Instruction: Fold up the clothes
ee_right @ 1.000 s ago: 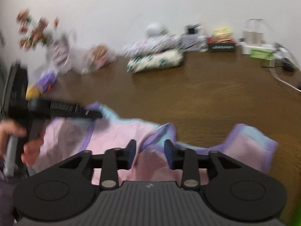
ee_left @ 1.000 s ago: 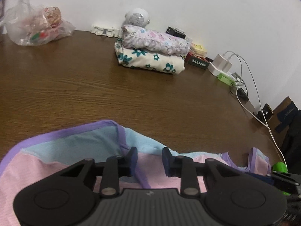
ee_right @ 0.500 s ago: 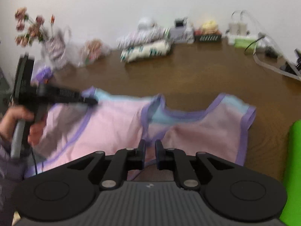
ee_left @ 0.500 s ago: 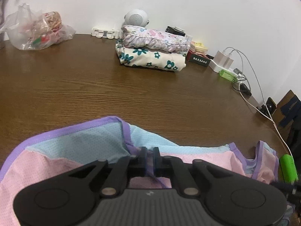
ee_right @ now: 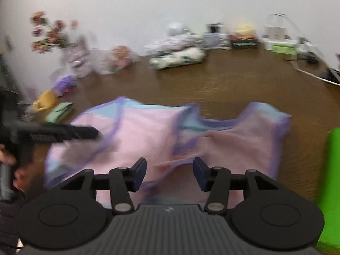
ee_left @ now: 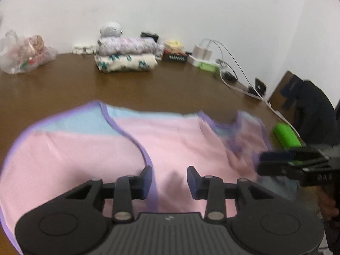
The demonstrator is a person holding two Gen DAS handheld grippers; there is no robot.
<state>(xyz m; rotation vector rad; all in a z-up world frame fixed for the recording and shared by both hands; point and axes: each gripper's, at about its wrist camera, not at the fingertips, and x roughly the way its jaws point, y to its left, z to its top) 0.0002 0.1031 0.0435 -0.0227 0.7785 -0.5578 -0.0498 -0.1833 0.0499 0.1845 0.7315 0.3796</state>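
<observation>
A pink and light-blue garment with purple trim [ee_left: 131, 146] lies spread on the brown wooden table [ee_left: 148, 85]; it also shows in the right wrist view [ee_right: 148, 136]. My left gripper [ee_left: 170, 180] is open and empty, just above the garment's near part. My right gripper [ee_right: 170, 171] is open and empty over the garment's near edge. The right gripper also shows from the side in the left wrist view [ee_left: 297, 163], and the left gripper in the right wrist view [ee_right: 63, 132]. Both views are blurred by motion.
Two folded floral clothes are stacked [ee_left: 126, 57] at the table's far side by the wall. A plastic bag [ee_left: 23, 53] sits far left. Chargers and cables [ee_left: 212, 57] lie at the far right. A flower vase [ee_right: 74, 59] and small items [ee_right: 53, 104] stand at the left.
Both grippers were shut on the garment half a second ago and have opened and let it go. The garment now lies spread flatter on the table.
</observation>
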